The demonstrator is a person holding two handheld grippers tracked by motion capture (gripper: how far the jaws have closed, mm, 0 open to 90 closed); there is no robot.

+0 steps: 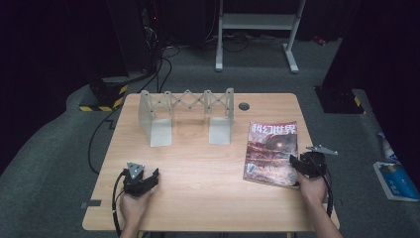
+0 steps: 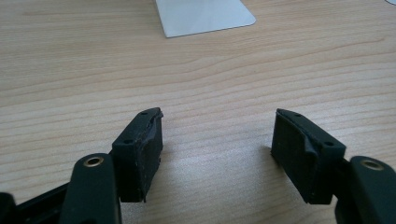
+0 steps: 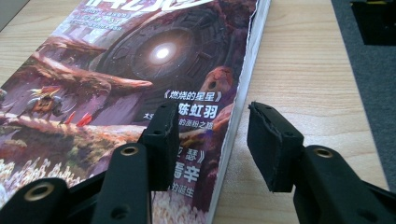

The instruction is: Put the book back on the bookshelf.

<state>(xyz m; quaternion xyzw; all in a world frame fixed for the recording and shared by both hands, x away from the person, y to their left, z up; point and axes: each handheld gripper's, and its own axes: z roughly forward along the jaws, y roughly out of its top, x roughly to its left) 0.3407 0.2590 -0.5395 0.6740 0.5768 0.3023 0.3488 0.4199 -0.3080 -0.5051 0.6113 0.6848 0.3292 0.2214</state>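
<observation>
High view: magazine [image 1: 271, 152] lies flat, cover up, on the right half of the wooden bench [image 1: 198, 163], its right edge close to the bench's right side. Right tool [image 1: 300, 164] sits at the magazine's lower right corner, held by the person's right hand [image 1: 313, 187], cable trailing down along the forearm. Left tool [image 1: 148, 179] rests low over the bench at front left in the left hand [image 1: 133, 203], well apart from the magazine, grey three-cornered plate on top.

Right gripper view: right tool [image 3: 210, 133] straddles the magazine's [image 3: 116, 79] spine edge. One jaw is over the printed cover, the other over bare bench [image 3: 303, 70] just beside the spine. Jaws are apart with a clear gap; pads don't press on anything. Magazine edge runs between them but isn't clamped. Cover shows dark sci-fi artwork with a bright round light and Chinese text.

Left gripper view: left tool [image 2: 217, 144] has its jaws spread wide, nothing between them, just wood grain underneath. Corner of a grey flat base plate [image 2: 205, 16] shows ahead at the top.

Back of the bench in the high view: grey expanding bookend rack [image 1: 185, 116] with scissor lattice across the top and two flat feet, standing upright, well apart from the magazine's top left corner. Small round grommet [image 1: 243, 106] sits in the bench just right of the rack.
</observation>
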